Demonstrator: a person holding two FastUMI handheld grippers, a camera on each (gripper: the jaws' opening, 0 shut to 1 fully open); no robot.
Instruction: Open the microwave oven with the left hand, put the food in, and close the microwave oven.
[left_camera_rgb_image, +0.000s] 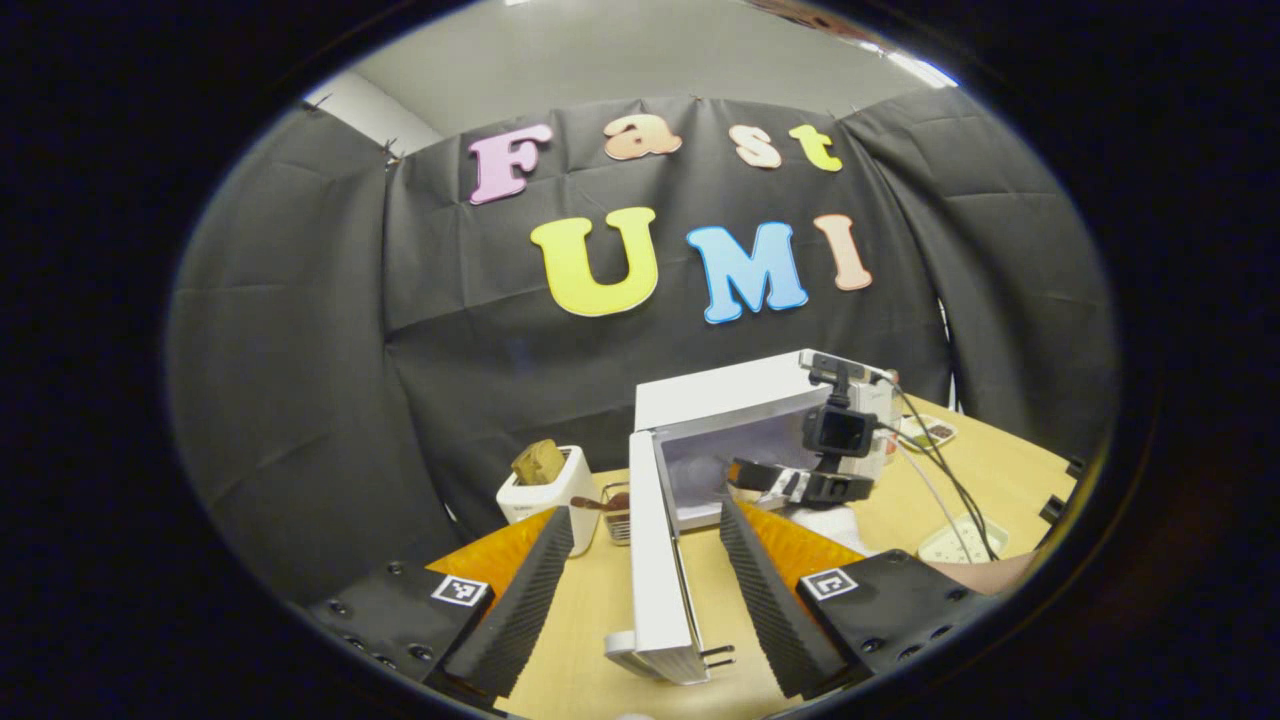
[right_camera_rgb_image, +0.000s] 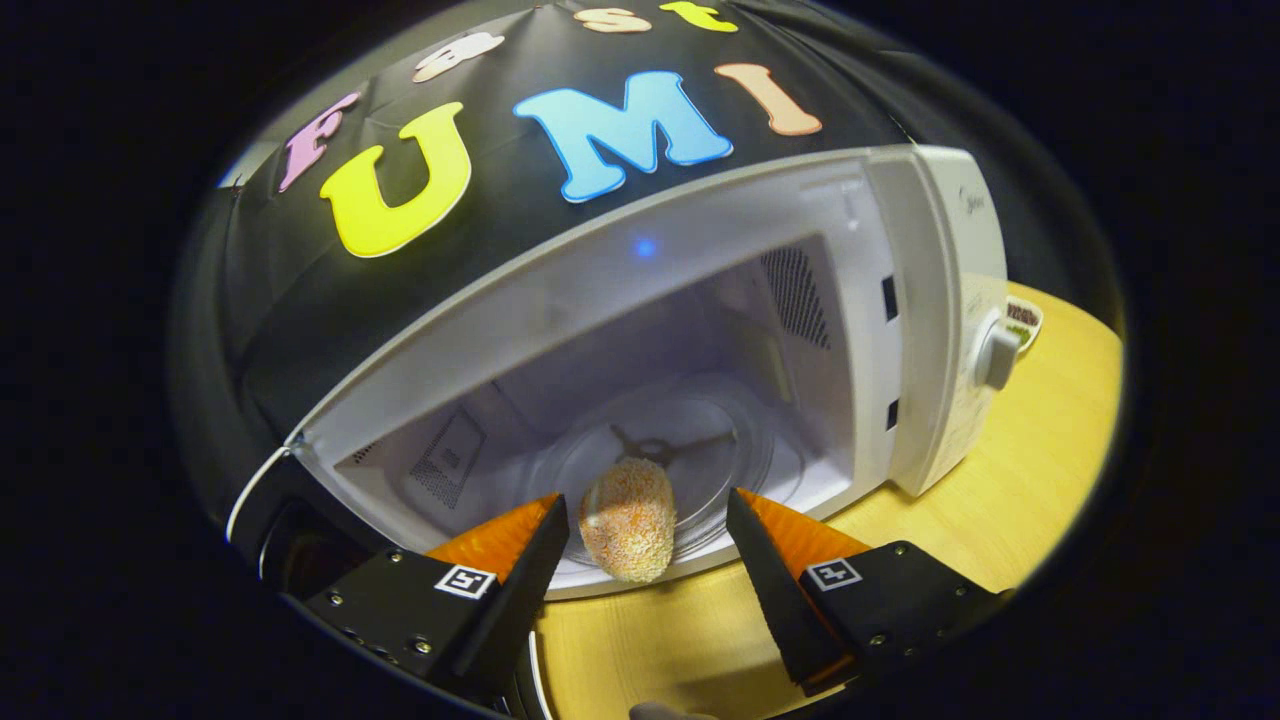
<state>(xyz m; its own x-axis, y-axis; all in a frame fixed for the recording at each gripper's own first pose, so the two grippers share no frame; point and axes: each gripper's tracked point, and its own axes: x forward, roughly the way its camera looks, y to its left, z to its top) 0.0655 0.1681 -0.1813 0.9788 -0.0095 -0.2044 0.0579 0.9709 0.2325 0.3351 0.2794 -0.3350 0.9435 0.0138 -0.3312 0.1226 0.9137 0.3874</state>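
Door open, food sitting inside the microwave oven.
Left gripper view: left gripper (left_camera_rgb_image: 645, 590) is gaping wide, straddling the open door (left_camera_rgb_image: 655, 570) edge without touching; right gripper (left_camera_rgb_image: 800, 483) is reaching at the cavity. Right gripper view: right gripper (right_camera_rgb_image: 648, 550) is spread wide, empty; breaded food (right_camera_rgb_image: 628, 520) is lying on the turntable (right_camera_rgb_image: 700, 450).

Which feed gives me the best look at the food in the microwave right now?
The right gripper view: the food lies on the glass turntable inside the open microwave, between the open right gripper fingers, untouched. In the left gripper view the microwave door stands edge-on and the right gripper fronts the cavity, so the food can't be made out.
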